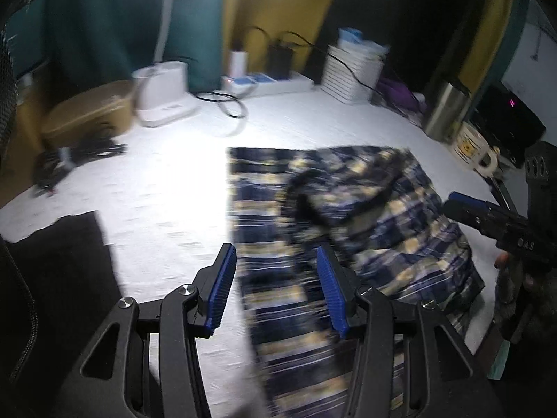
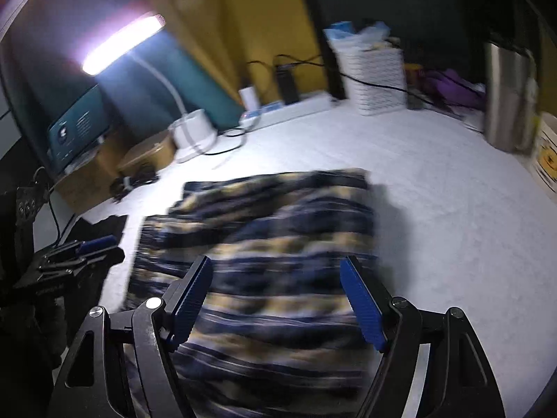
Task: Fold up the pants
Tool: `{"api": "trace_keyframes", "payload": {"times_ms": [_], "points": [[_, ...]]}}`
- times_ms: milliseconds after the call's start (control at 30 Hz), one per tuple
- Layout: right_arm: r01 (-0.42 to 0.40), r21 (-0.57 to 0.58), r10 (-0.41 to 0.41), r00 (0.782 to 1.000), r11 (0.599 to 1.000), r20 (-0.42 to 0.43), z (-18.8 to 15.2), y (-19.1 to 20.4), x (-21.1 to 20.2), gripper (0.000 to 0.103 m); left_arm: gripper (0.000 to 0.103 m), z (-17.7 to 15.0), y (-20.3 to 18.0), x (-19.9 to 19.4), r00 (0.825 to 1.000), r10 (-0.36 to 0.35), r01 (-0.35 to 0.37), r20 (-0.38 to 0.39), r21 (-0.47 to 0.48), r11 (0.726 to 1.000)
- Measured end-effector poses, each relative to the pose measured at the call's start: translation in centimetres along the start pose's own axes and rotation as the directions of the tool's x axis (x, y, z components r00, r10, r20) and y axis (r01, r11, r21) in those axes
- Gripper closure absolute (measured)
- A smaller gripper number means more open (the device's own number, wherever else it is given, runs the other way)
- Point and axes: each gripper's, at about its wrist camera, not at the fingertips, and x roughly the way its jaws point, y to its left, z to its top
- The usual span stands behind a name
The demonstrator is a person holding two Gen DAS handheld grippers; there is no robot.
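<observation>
Navy and cream plaid pants [image 1: 348, 237] lie partly folded on the white table [image 1: 167, 188], with one part heaped over the rest on the right. My left gripper [image 1: 275, 289] is open and empty, just above the pants' left near part. My right gripper [image 2: 278, 299] is open and empty over the near part of the pants [image 2: 264, 244]. The right gripper also shows at the right edge of the left wrist view [image 1: 487, 216], and the left gripper at the left edge of the right wrist view [image 2: 80, 254]. Both views are blurred.
At the back stand a lit white desk lamp [image 2: 122, 45] on its base [image 1: 163, 94], a power strip [image 1: 268, 83] with cables, a white basket [image 2: 372, 76], a steel flask [image 2: 508, 97] and a mug [image 1: 473, 149]. A cardboard box [image 1: 90, 111] is at the left, a dark cloth [image 1: 55, 254] near left.
</observation>
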Motion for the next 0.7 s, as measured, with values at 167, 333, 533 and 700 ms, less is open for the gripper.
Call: {"api": "trace_keyframes", "payload": {"times_ms": [167,333,533,700], "points": [[0.028,0.046,-0.028,1.0,0.999,0.013,-0.5,-3.5,-0.3,0.026,0.055,0.7,-2.2,1.2,1.0,-0.021,0.021,-0.006,0.034,0.999],[0.034,0.065,-0.035,0.999,0.997,0.016,-0.9,-5.3,0.0,0.026,0.055,1.5,-2.3,2.3,0.999,0.023,-0.022,-0.023,0.029,0.999],[0.039,0.066,-0.04,0.999,0.997,0.017,-0.2,-6.0,0.7,0.026,0.055,2.7,-1.3,-0.5,0.994,0.022,-0.019,0.106,-0.027,0.999],[0.042,0.07,-0.044,0.999,0.997,0.023,0.5,-6.2,1.3,0.026,0.039,2.6,-1.9,1.6,0.999,0.001,-0.001,0.051,0.009,1.0]]}}
